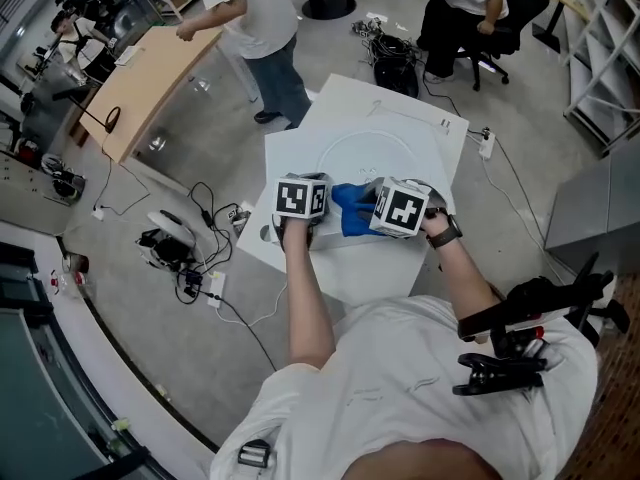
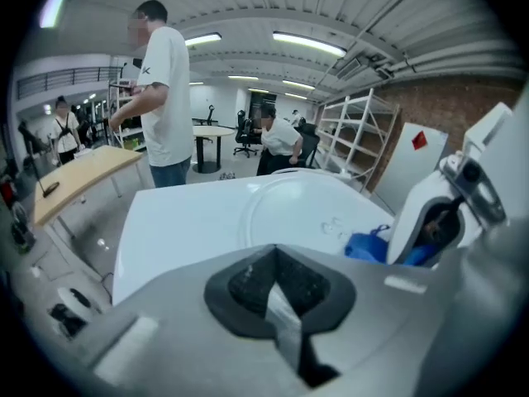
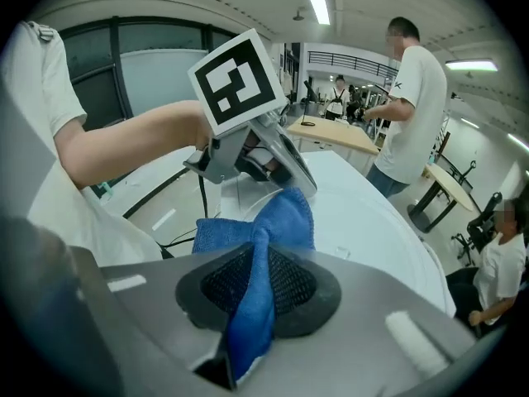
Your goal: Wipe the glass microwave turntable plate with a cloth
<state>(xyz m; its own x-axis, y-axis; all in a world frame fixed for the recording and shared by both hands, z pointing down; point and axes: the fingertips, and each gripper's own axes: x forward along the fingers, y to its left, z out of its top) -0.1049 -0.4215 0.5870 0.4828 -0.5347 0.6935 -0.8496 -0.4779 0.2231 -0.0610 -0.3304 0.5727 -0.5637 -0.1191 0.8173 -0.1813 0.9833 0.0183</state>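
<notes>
The clear glass turntable plate [image 1: 375, 153] lies flat on the white table [image 1: 290, 153], out past both grippers; it also shows in the left gripper view [image 2: 289, 209] and the right gripper view [image 3: 384, 222]. A blue cloth [image 1: 350, 210] hangs between the grippers at the plate's near edge. My right gripper [image 1: 402, 208] is shut on the blue cloth [image 3: 273, 222], which is pinched between its pads [image 3: 285, 284]. My left gripper [image 1: 300, 200] is beside it on the left, jaws shut [image 2: 277, 284] with nothing in them. The cloth [image 2: 368, 245] sits under the right gripper [image 2: 450, 197].
A person [image 1: 255, 18] stands by a wooden desk [image 1: 150, 78] beyond the table. Another sits on a chair [image 1: 470, 8] at the back. Cables and a power strip [image 1: 200, 268] lie on the floor to the left. A metal shelf rack [image 1: 600, 38] stands at the right.
</notes>
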